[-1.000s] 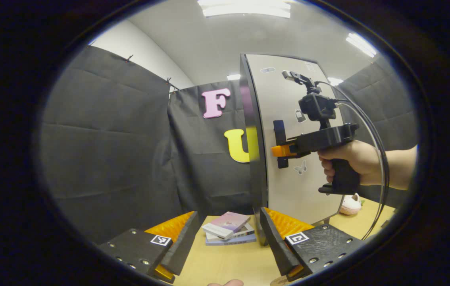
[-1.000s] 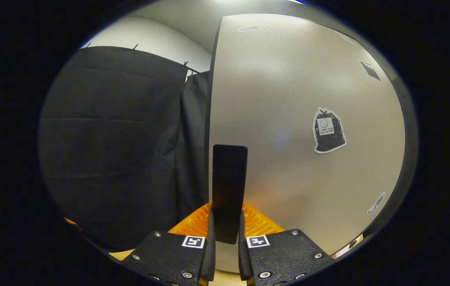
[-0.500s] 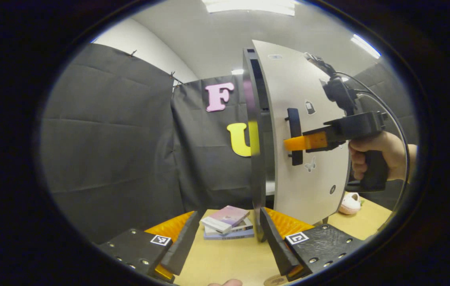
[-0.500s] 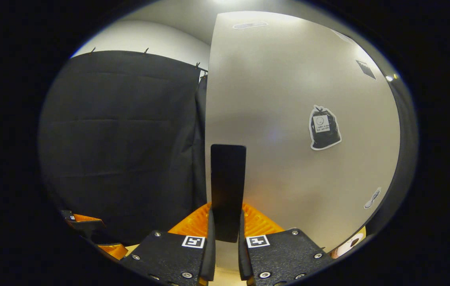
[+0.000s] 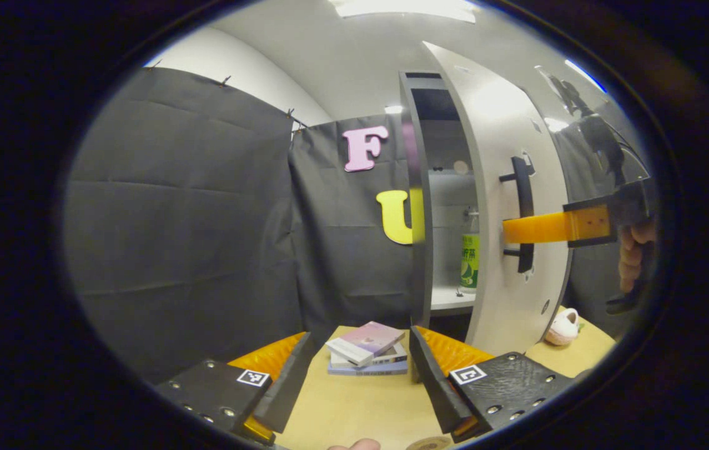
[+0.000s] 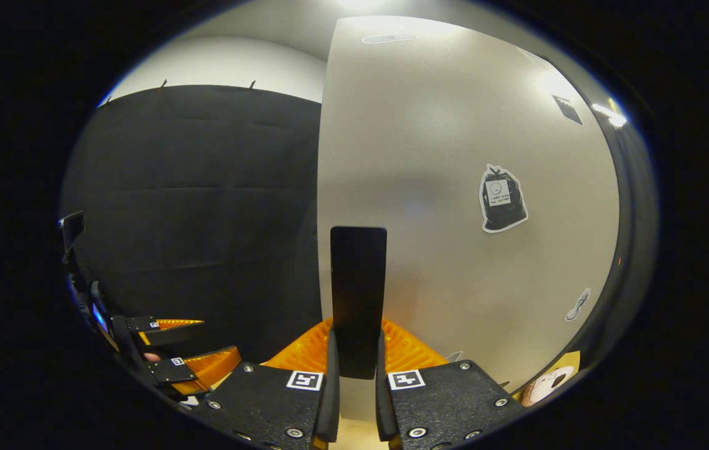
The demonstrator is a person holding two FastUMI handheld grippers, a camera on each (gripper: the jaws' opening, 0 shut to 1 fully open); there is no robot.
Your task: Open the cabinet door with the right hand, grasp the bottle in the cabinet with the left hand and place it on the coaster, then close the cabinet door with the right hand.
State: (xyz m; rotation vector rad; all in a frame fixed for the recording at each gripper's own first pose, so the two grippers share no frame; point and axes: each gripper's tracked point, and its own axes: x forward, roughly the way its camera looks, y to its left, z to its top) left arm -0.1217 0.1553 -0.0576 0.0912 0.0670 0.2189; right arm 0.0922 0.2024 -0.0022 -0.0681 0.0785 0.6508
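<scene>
Door: grey cabinet door (image 5: 504,206) now swung ajar, right gripper (image 6: 357,375) clenched on its black bar handle (image 6: 358,300).
Bottle: green-labelled clear bottle (image 5: 469,259) exposed, reachable.
Left gripper (image 5: 361,375): released, empty.

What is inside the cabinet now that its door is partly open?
On the lower shelf stands a bottle with a green label, upright. The door covers its right side and the rest of the inside.

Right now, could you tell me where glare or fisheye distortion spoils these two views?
Left gripper view: ceiling light glares on the upper cabinet door, which the lens bows into a curve; the bottle stays legible. Right gripper view: a bright patch at the door's top, its edges bent; the handle is dark but sharp.
</scene>
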